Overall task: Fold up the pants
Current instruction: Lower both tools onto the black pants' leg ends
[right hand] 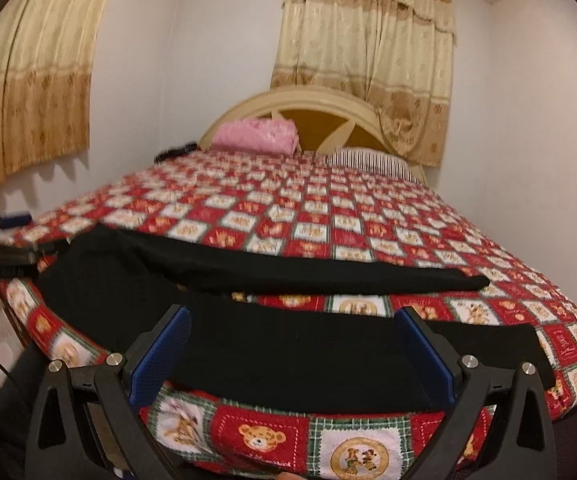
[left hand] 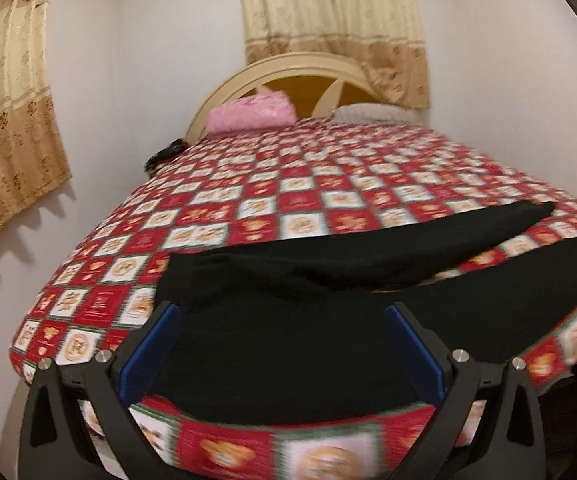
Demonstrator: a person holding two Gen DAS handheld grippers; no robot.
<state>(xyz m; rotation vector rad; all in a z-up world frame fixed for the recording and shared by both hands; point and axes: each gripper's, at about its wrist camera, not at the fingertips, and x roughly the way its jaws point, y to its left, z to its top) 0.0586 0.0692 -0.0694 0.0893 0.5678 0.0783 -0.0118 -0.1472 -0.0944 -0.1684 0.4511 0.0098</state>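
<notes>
Matt black knit pants point(left hand: 288, 320), printed cotton-like bedspread point(left hand: 288, 200), glossy cream wooden headboard point(right hand: 308, 100), satiny curtains point(right hand: 368, 40) upper frame, shiny pink pillow point(right hand: 256, 136)

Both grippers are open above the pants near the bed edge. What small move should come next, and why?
Probably lower both and close on the near edge. The pants lie flat and unfolded, legs spread apart, and the left gripper and right gripper hang open, holding nothing. The near leg likely goes over the far leg.
</notes>
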